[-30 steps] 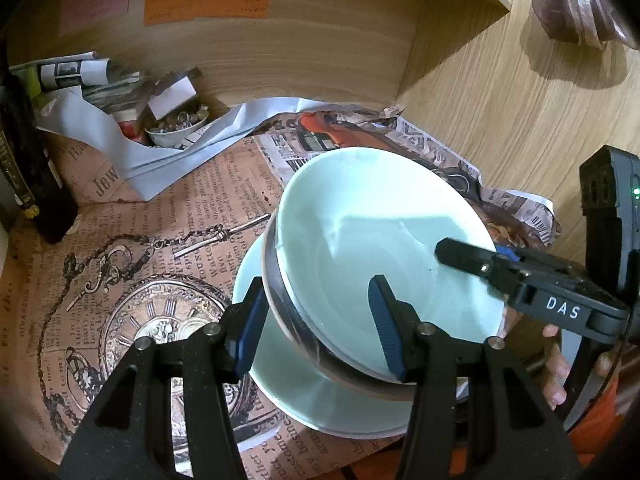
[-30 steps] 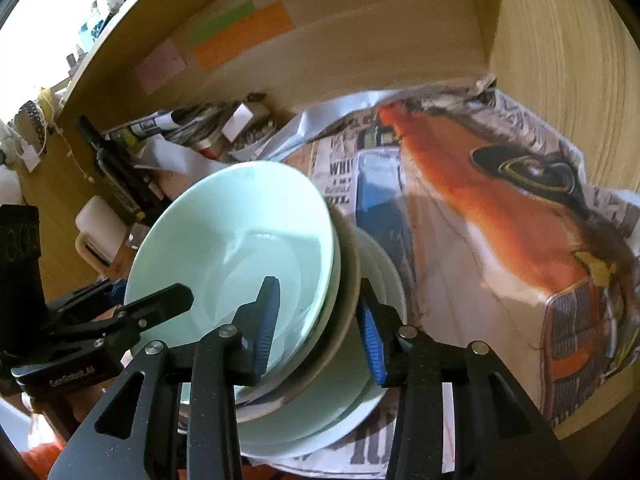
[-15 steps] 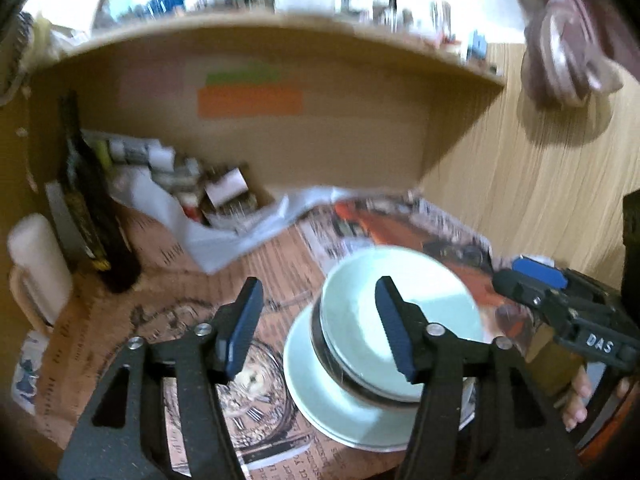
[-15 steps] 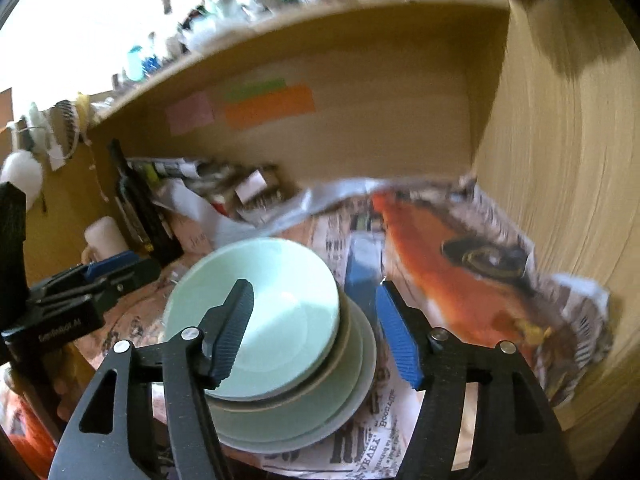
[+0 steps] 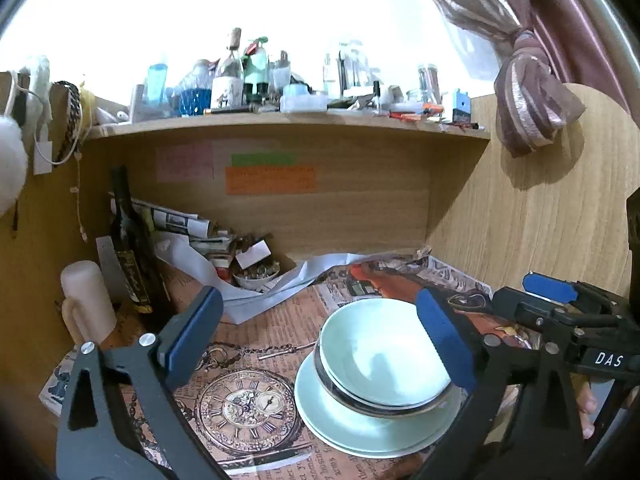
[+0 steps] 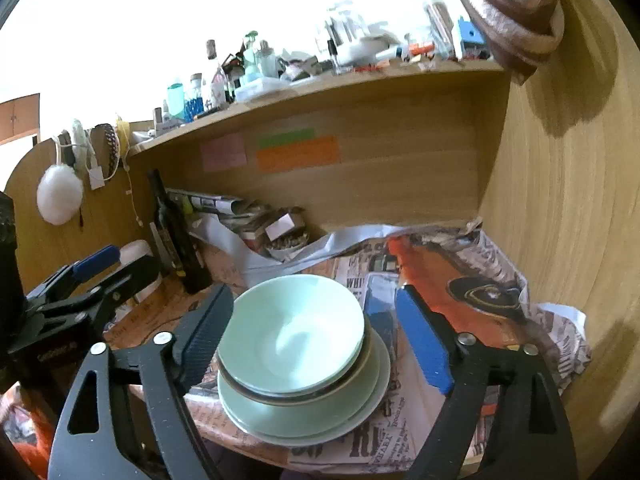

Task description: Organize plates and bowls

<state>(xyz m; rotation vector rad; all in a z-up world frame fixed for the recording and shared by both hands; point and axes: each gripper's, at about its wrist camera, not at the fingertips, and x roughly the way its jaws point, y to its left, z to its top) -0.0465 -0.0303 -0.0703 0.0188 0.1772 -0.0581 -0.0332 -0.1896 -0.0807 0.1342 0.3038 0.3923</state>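
Left gripper [image 5: 316,340] had its jaws opening, spread wide, nothing pinched; its blue pads [image 5: 444,340] stood clear of the crockery, the right pad overlapping the bowl's rim in view only, contact not confirmed. Right gripper [image 6: 316,340] also had jaws opening, wide apart, nothing between the pads pressing; the stack sat in the gap ahead, untouched as far as could be told. Task items: a pale green bowl [image 5: 384,360] nested on a dark-rimmed bowl [image 5: 360,402], both on pale green plates [image 5: 340,428], forming one stack [image 6: 304,360] just ahead of and below both grippers, resting on newspaper [image 5: 256,344] over the desk. Writing: "DAS" in white on the right gripper's body as seen at the right edge of the left view [image 5: 608,359]; a maker's label on the left gripper's body in the right view [image 6: 56,354], too blurred to read. Newspaper headlines were partly visible, not legible; a printed pocket-watch picture [image 5: 246,412] lay left of the stack. Sticky notes, pink [image 5: 184,162], green [image 5: 262,159] and orange [image 5: 270,180], were on the back panel beyond the grippers, writing unreadable. Dark bottle [image 5: 132,256] had a gold label, unreadable. Left view only: the watch print, a cream mug [image 5: 86,304] at far left, person's fingers [image 5: 586,404] under the right gripper. Right view only: an orange car print [image 6: 448,280] right of the stack, a white fluffy ball [image 6: 59,196] hanging at left, crumpled paper edge at far right. Both views showed the cluttered top shelf [image 6: 320,80] and a small bowl of odds [image 5: 256,276] behind.
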